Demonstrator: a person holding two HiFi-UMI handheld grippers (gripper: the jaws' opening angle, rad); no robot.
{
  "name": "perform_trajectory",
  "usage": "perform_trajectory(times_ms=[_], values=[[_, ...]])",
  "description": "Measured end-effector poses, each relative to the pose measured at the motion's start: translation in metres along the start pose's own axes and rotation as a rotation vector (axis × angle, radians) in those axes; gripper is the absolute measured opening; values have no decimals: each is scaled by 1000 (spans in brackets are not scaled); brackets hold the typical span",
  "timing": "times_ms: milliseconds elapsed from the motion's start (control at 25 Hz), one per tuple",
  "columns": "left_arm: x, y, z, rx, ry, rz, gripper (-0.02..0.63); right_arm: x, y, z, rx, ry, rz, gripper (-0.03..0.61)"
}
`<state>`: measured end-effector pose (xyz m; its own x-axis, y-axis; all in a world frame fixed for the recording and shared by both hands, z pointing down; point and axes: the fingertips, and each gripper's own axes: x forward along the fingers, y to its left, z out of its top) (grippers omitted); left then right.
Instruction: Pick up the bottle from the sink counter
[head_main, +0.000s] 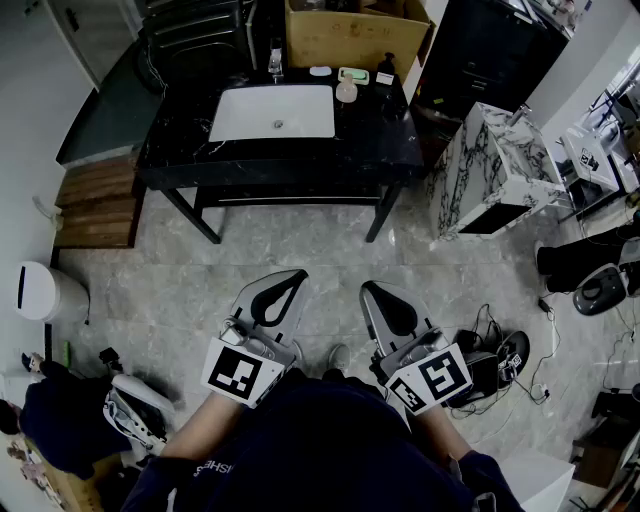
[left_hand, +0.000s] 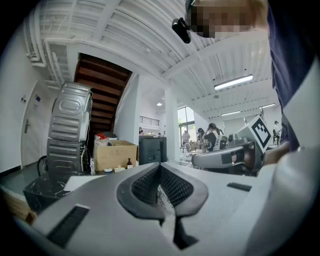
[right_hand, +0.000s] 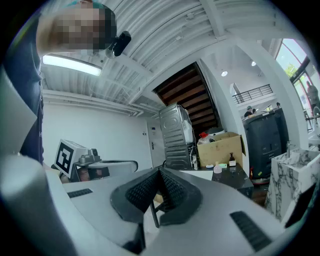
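Observation:
A black sink counter (head_main: 180, 150) with a white basin (head_main: 250, 112) stands far ahead of me across the floor. On its right end stand a small pale bottle (head_main: 346, 92) (right_hand: 217, 169) and a dark brown bottle (head_main: 386, 65) (right_hand: 232, 160) (left_hand: 129, 163). My left gripper (head_main: 292, 276) (left_hand: 160, 165) and right gripper (head_main: 369, 290) (right_hand: 160, 171) are held low near my body, well short of the counter. Both have their jaws shut with nothing between them.
A cardboard box (head_main: 355, 32) sits behind the counter, and a faucet (head_main: 276, 58) and a green soap dish (head_main: 353, 74) sit by the basin. A marble-patterned cabinet (head_main: 490, 165) stands to the right. Cables and gear (head_main: 500, 360) lie on the floor at right, a white bin (head_main: 40, 292) at left.

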<state>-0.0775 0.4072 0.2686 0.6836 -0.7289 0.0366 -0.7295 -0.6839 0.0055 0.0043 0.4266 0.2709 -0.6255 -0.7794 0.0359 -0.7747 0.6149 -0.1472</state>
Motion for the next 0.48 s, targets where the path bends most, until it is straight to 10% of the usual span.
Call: perform_trajectory(times_ms=[480], values=[[12,-24,-6,8,24,14,8,-19,-24,-2,40,-3,-12,26]])
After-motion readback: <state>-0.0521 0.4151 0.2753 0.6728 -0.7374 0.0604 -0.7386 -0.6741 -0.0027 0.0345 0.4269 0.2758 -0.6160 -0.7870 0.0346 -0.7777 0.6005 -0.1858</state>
